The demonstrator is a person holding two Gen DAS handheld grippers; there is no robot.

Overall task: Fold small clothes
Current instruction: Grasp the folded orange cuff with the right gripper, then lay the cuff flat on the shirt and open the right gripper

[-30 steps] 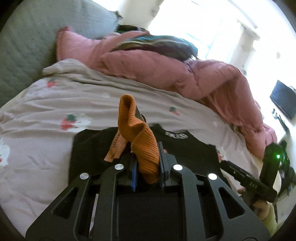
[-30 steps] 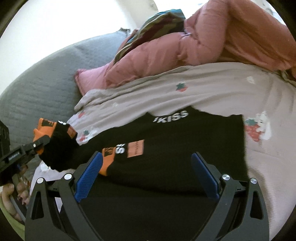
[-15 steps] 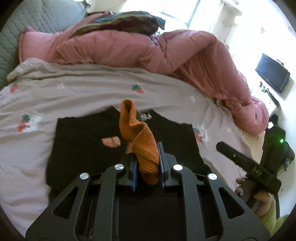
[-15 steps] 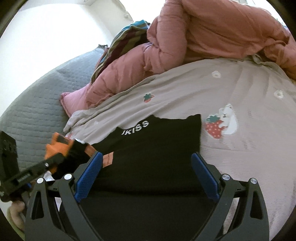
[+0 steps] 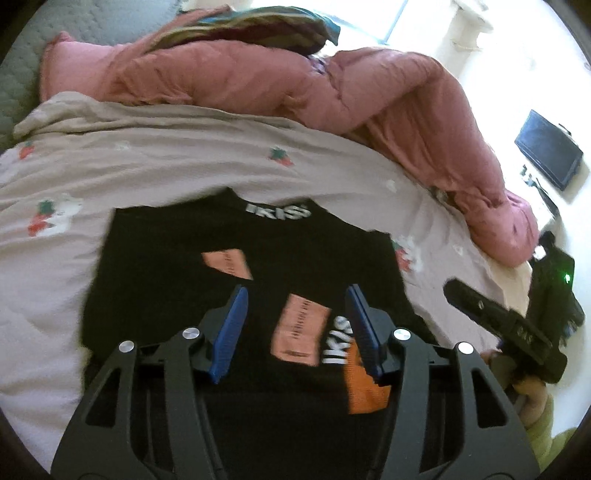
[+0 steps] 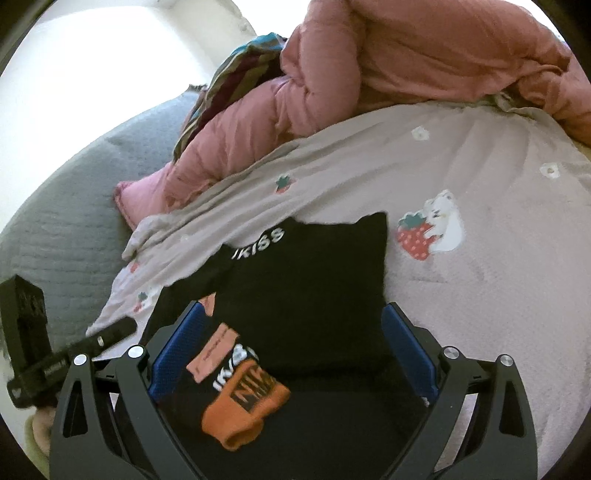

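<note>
- Left wrist view, at 9 o'clock: the pale bedsheet with strawberry prints spreads out flat, and a grey quilted headboard shows at 10 o'clock.
- At the centre lies the black sweater, spread flat on the sheet, its white-lettered collar pointing to 12 o'clock.
- The left gripper sits at 6 o'clock with its blue-padded fingers spread wide and nothing between them; it hovers over the lower half of the sweater.
- The orange cuff of a sleeve lies on the sweater's body at about 5 o'clock, just beside the right-hand finger, with a peach label patch next to it.
- From 12 to 3 o'clock a pink duvet is heaped along the far side of the bed, with a striped cloth on top.
- At 3 o'clock a dark screen stands against the wall.
- Right wrist view, at 8 o'clock: the left gripper's body shows from the side.
- At 6 o'clock the right gripper has its fingers wide apart, holding nothing, astride the sweater; the orange cuff lies folded between them at 7 o'clock.
- At 3 o'clock the sheet lies bare beside the sweater's edge.
</note>
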